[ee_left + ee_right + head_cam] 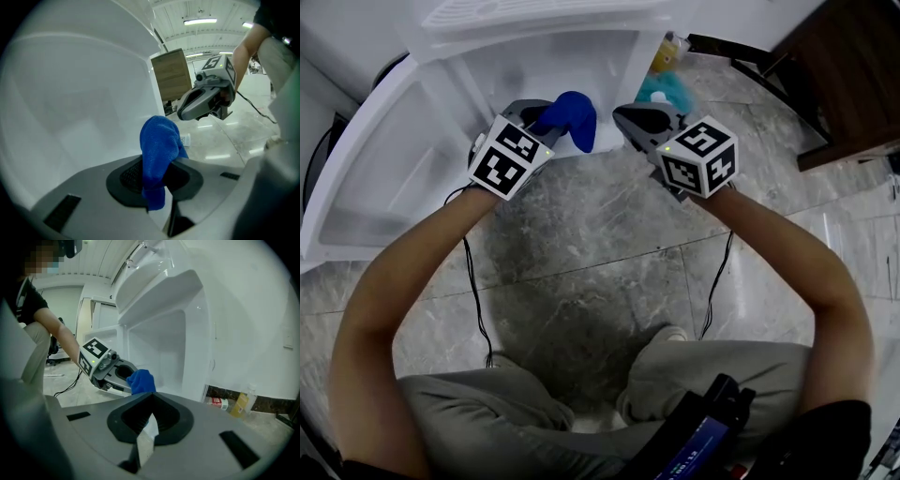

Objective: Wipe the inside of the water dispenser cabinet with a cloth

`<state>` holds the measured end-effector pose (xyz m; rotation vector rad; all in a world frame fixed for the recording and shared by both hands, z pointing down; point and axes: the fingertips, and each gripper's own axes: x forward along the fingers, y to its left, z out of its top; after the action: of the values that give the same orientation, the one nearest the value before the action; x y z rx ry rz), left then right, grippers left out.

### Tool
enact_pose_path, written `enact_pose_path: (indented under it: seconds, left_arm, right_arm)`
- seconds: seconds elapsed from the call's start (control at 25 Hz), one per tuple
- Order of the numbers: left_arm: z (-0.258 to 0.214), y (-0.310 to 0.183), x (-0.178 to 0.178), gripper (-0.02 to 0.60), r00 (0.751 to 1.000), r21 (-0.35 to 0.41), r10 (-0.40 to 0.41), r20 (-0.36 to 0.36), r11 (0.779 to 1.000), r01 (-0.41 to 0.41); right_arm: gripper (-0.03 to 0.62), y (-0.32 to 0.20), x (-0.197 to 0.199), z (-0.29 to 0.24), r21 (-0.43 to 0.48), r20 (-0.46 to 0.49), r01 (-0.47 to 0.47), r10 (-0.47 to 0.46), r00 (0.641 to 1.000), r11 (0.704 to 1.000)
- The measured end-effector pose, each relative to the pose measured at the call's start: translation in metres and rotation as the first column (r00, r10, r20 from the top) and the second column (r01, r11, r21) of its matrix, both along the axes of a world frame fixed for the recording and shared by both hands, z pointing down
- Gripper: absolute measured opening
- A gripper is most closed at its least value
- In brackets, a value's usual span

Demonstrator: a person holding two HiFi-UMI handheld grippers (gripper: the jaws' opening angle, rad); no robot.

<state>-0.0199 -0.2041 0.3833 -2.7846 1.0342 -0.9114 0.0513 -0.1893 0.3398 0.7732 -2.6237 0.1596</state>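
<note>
My left gripper (547,120) is shut on a blue cloth (571,118), which hangs bunched from its jaws just in front of the open white cabinet (534,58) of the water dispenser. In the left gripper view the blue cloth (159,149) stands up between the pads, with a white panel (70,93) close behind it. To the cloth's right my right gripper (626,118) is shut, with nothing between its jaws. The right gripper view shows its closed tips (149,401), the left gripper (123,377) with the blue cloth (141,380), and the cabinet's bare white inside (164,348).
The cabinet door (380,164) stands open to the left. Bottles (667,54) and a teal thing (662,90) sit on the floor right of the dispenser; a yellow bottle (241,404) shows by the wall. Dark wooden furniture (830,84) is at the far right. Cables (474,291) trail over the marble floor.
</note>
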Motion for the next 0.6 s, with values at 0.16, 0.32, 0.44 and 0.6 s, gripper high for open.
enact_pose_path:
  seconds: [0.16,0.32,0.44,0.6]
  left_arm:
    - [0.016,-0.031,0.019,0.087,0.997,0.048,0.012,0.073,0.999,-0.016]
    - [0.033,-0.070,0.033,0.087,0.989,0.050,-0.012,0.148,0.999,0.004]
    - [0.050,-0.095,0.036,0.086,0.985,0.023,-0.052,0.162,0.999,0.049]
    - [0.073,-0.118,0.039,0.083,0.978,0.023,-0.084,0.193,0.996,0.081]
  right_arm:
    - [-0.002,0.001,0.004,0.013,-0.009,-0.025,0.009,-0.009,1.000,1.000]
    - [-0.002,0.001,0.018,0.028,-0.022,-0.042,0.004,-0.005,0.999,1.000]
    - [-0.002,0.001,0.027,0.041,-0.045,-0.049,-0.005,0.003,0.999,0.999]
    - [-0.002,0.002,0.036,0.056,-0.075,-0.054,0.003,-0.007,0.999,0.997]
